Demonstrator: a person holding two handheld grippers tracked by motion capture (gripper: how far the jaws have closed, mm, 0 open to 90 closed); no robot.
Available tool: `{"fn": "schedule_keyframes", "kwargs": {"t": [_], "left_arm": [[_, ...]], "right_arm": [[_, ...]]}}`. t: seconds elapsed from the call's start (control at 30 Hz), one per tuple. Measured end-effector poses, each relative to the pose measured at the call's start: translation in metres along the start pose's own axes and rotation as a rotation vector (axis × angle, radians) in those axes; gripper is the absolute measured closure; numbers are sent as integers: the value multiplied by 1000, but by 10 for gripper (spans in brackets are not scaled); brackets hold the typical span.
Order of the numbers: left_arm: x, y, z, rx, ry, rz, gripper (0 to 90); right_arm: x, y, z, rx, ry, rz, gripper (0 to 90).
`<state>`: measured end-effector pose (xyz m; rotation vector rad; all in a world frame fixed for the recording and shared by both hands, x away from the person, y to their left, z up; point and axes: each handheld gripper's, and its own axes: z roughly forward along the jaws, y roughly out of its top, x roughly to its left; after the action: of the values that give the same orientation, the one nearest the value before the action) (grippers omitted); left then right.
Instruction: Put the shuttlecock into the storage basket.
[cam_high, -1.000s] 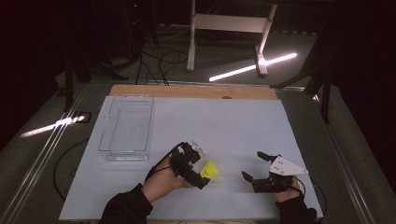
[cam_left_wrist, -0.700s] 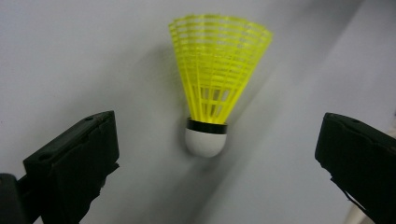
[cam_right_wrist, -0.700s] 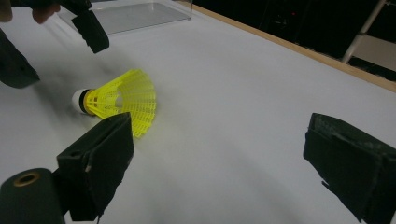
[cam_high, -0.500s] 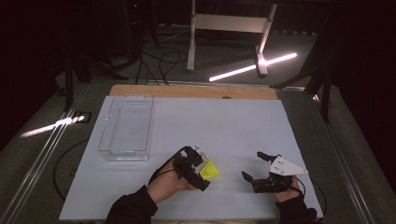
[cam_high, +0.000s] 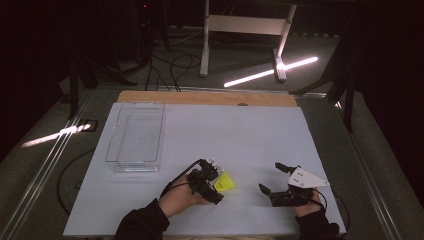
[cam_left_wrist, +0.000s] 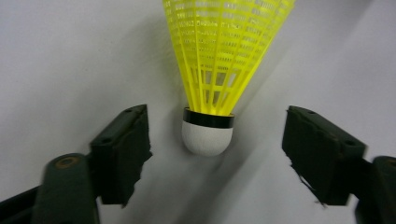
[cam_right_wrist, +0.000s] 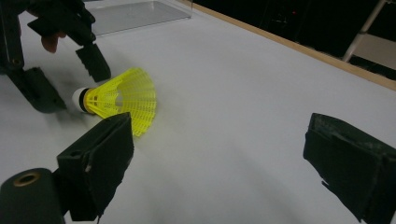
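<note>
Both jaws of the left hand-held gripper (cam_left_wrist: 212, 154) are spread wide, now brought closer astride the shuttlecock (cam_left_wrist: 219, 70) lying on the table (cam_high: 260, 135) at lower centre; nothing is gripped. The right hand-held gripper (cam_high: 272, 182) is open and empty.

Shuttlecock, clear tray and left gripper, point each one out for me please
shuttlecock (cam_left_wrist: 208, 135), left gripper view, on its white cork tip
clear tray (cam_high: 136, 134), high view, on its bare floor
left gripper (cam_left_wrist: 215, 156), left gripper view, midway between its open jaws
</note>
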<state>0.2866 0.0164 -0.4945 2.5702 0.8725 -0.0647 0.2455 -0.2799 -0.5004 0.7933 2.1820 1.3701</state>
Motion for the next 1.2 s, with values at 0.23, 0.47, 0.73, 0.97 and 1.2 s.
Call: {"fn": "schedule_keyframes", "kwargs": {"t": [0.23, 0.47, 0.73, 0.97, 1.2], "left_arm": [[0, 0, 5, 14, 24, 0, 411], [-1, 1, 9, 38, 37, 15, 540], [-2, 3, 9, 50, 59, 26, 636], [0, 3, 7, 40, 43, 30, 653], [0, 6, -4, 32, 29, 73, 656]], "right_arm": [[0, 0, 0, 0, 2, -2, 88], [1, 0, 1, 2, 4, -3, 88], [0, 0, 1, 4, 4, -1, 88], [1, 0, 1, 5, 4, -1, 88], [0, 0, 1, 4, 5, 1, 88]]}}
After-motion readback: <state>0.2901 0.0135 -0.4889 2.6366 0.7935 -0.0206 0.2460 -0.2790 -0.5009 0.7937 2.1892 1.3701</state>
